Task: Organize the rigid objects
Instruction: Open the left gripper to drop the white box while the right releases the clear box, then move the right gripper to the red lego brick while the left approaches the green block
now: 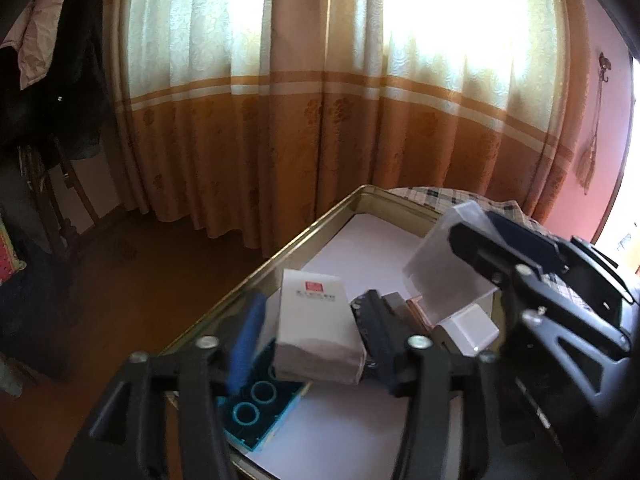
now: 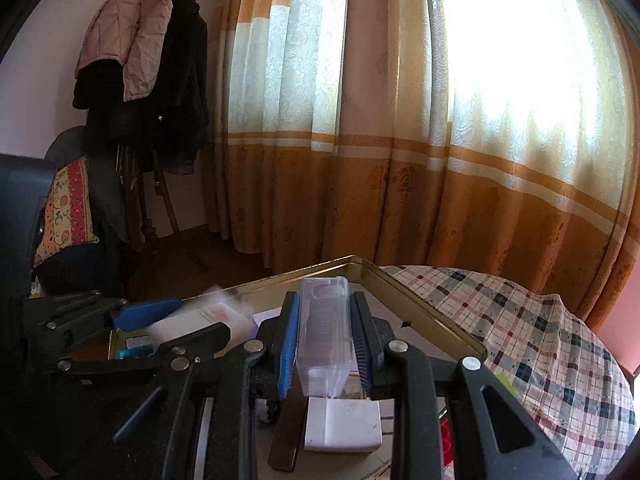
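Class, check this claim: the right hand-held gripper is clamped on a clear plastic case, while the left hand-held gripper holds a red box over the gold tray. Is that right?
Not quite. The box in the left hand-held gripper is white, with only a small red mark, as the left wrist view shows. The rest stands: the right hand-held gripper is clamped on the clear plastic case, over the gold tray.

backlit, curtain (image 1: 320, 60) glare; dim foreground; fisheye edges; slight blur
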Action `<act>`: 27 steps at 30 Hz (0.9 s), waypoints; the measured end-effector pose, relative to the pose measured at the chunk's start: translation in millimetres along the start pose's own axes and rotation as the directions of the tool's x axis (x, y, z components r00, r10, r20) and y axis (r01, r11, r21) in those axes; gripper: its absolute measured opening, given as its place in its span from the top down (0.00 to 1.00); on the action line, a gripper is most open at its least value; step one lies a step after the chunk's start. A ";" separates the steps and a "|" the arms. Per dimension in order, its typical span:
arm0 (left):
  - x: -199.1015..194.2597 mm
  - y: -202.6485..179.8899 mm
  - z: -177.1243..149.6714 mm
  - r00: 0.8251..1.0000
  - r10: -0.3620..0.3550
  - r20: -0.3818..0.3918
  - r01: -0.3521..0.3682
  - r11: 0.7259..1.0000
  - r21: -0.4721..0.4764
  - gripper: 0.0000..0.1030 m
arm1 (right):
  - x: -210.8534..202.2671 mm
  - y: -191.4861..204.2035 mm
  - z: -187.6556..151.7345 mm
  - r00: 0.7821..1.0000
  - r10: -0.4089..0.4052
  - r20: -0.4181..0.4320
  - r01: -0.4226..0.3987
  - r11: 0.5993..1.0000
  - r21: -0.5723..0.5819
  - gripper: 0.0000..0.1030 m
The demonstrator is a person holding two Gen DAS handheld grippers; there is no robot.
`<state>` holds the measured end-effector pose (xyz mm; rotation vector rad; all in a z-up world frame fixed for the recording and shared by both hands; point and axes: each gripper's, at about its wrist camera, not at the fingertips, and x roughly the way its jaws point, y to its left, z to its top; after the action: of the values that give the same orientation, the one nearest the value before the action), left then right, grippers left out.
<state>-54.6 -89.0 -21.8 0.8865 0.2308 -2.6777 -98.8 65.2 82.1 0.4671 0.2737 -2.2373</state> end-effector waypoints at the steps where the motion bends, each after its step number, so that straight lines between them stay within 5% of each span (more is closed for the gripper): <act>1: 0.0 0.8 -0.4 1.000 0.011 0.001 -0.011 1.000 -0.006 0.28 | -1.5 -1.9 0.3 1.000 0.004 0.000 -0.004 1.000 0.007 0.70; 3: -1.7 2.4 -1.7 1.000 0.024 0.008 -0.024 1.000 -0.018 0.14 | -7.0 -5.8 1.6 1.000 0.010 0.010 -0.010 1.000 0.022 0.45; 5: -5.0 1.9 -2.4 1.000 0.015 0.019 -0.015 1.000 -0.023 0.06 | -14.5 -9.1 1.9 0.999 0.016 0.030 -0.017 1.000 0.026 0.32; 17: -4.9 -0.8 -0.4 1.000 0.008 0.007 -0.008 0.999 -0.049 0.00 | -36.0 -62.6 -8.2 0.993 -0.121 -0.003 0.121 0.991 0.059 0.27; 27: -4.5 -9.2 1.3 1.000 -0.002 0.004 0.002 0.998 -0.056 0.00 | -2.1 -138.3 -32.4 0.937 -0.268 -0.225 0.315 0.925 0.213 0.27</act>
<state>-55.1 -79.6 -17.6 0.8640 0.3039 -2.6612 -195.4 166.9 59.3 0.8256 0.1738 -2.5363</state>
